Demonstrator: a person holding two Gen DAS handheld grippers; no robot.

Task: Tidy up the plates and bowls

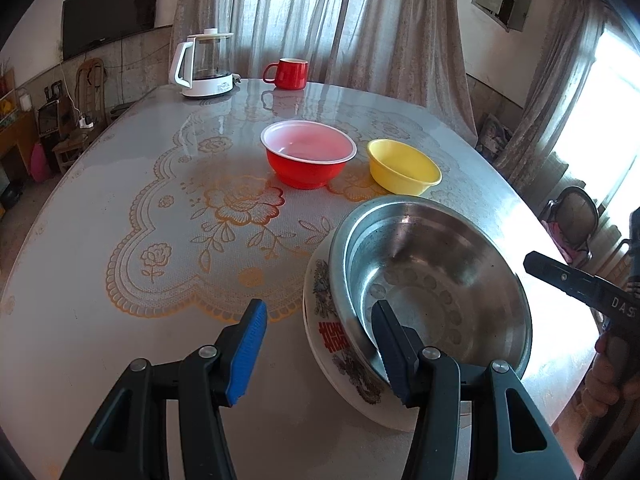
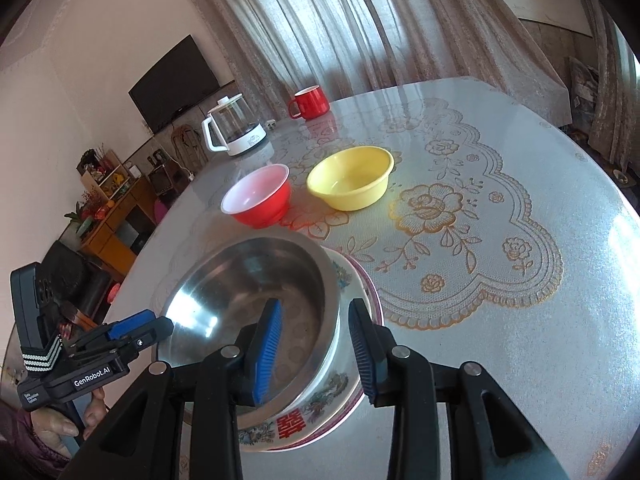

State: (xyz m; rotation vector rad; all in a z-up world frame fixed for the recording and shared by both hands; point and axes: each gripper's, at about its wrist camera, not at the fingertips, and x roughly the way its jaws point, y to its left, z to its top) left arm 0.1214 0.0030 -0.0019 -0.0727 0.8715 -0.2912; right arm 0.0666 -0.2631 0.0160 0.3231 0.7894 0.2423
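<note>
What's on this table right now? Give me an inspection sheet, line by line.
Surface: round table, glossy top over a lace cloth.
Job's things: steel bowl nested in a patterned bowl, which sits on a plate; red bowl and yellow bowl stand apart behind, both empty.
Clutter: kettle and red mug at the far edge.
Grippers: left tongs open, straddling the stack's near wall; right tongs open, straddling the opposite wall, pads not seen pressing.
Cables: plug lying by the kettle.
Surroundings: curtains, TV, chair.
</note>
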